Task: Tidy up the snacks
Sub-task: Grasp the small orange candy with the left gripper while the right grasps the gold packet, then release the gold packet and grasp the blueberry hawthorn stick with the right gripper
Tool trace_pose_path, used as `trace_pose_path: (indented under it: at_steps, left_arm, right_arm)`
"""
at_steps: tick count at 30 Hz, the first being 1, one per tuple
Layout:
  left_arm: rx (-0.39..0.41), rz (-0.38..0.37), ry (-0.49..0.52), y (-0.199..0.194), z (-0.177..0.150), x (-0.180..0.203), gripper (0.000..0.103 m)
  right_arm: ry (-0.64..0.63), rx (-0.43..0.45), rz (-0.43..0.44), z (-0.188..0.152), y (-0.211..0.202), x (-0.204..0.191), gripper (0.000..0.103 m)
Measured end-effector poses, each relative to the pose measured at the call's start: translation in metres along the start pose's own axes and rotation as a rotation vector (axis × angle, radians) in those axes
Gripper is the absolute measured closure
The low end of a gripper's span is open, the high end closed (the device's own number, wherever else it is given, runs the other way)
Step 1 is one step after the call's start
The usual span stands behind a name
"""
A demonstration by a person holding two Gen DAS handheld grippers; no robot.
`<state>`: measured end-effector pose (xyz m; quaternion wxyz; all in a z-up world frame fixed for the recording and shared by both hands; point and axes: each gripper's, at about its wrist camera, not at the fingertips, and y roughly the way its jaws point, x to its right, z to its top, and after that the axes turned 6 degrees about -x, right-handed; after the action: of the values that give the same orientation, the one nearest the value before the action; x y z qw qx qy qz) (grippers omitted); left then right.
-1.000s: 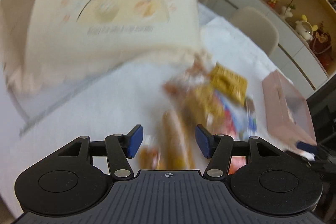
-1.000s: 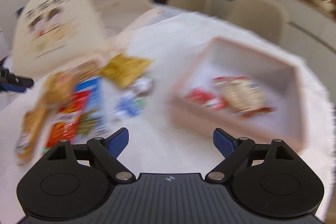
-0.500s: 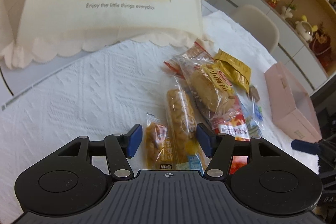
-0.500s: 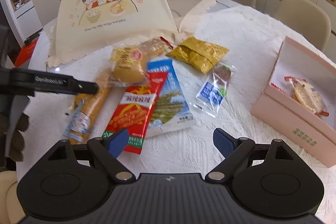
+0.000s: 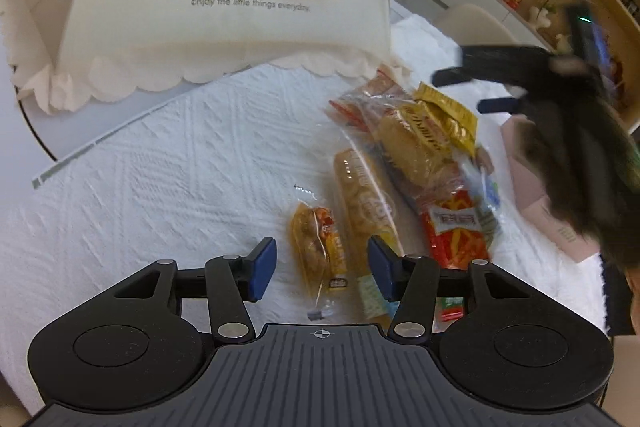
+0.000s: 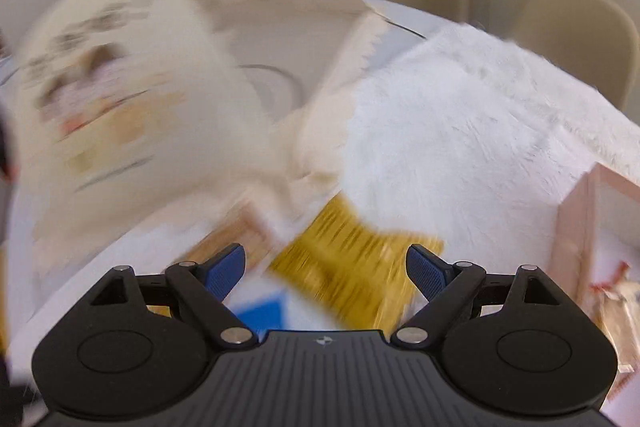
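Between the spread-apart fingers of the left tool (image 5: 321,269) sits 1 small snack packet (image 5: 318,251); next it'd need lowering and clamping, I guess.

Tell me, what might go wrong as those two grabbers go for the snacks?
1. The left gripper has its jaws open around a small orange snack packet that lies right beside a long biscuit packet; closing could pinch both.
2. The right gripper hovers open over the gold packet, and its view is blurred, so it may miss.
3. The snacks overlap, so lifting one could drag others.
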<state>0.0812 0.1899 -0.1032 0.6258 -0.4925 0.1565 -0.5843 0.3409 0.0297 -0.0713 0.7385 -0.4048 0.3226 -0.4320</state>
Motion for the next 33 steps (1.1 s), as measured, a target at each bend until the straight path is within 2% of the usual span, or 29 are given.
trace_pose_path:
  at_steps: [3,4,6,7,8,9,10,14,17,20,24,29,31,33]
  left_arm:
    - [0.0,0.003,0.003,0.005,0.003,-0.001,0.047]
    - [0.002,0.0,0.0,0.006,0.004,-0.002,0.048]
    - [0.008,0.001,-0.004,0.009,0.007,-0.002,0.049]
    - [0.009,0.005,-0.005,0.01,0.008,-0.001,0.053]
    - [0.006,0.011,-0.004,0.011,0.01,0.001,0.057]
    - [-0.001,0.014,0.0,0.012,0.011,0.002,0.068]
    - [-0.017,0.012,0.007,0.014,0.011,0.005,0.074]
    - [-0.046,0.01,0.031,0.015,0.004,0.014,0.074]
    - [-0.065,0.0,0.013,0.012,0.0,0.017,0.077]
    - [-0.091,-0.025,0.019,0.009,-0.007,0.022,0.078]
    - [-0.122,-0.077,0.063,0.005,-0.024,0.037,0.079]
    - [-0.185,-0.181,0.13,-0.003,-0.045,0.064,0.079]
    - [-0.205,-0.216,0.155,-0.003,-0.05,0.077,0.079]
    - [-0.221,-0.249,0.167,-0.001,-0.054,0.088,0.079]
  right_arm:
    - [0.057,-0.107,-0.022,0.013,0.041,0.007,0.015]
    - [0.04,-0.109,-0.023,0.012,0.044,0.006,0.01]
    - [-0.005,-0.128,-0.021,0.004,0.038,0.001,0.011]
    - [-0.033,-0.138,0.002,-0.003,0.031,-0.001,0.018]
    - [-0.063,-0.151,0.023,-0.01,0.024,-0.003,0.033]
    - [-0.094,-0.161,0.042,-0.017,0.016,-0.006,0.038]
    - [-0.123,-0.174,0.056,-0.025,0.008,-0.007,0.042]
    - [-0.155,-0.2,0.103,-0.068,-0.028,0.001,0.046]
    - [-0.12,-0.214,0.135,-0.104,-0.05,0.021,0.046]
    - [-0.072,-0.212,0.13,-0.144,-0.074,0.044,0.047]
    - [0.06,-0.211,0.167,-0.19,-0.103,0.083,0.047]
    - [0.128,-0.173,0.123,-0.237,-0.131,0.109,0.045]
    - [0.134,-0.151,0.117,-0.244,-0.135,0.114,0.043]
    - [0.107,-0.111,0.072,-0.246,-0.139,0.112,0.038]
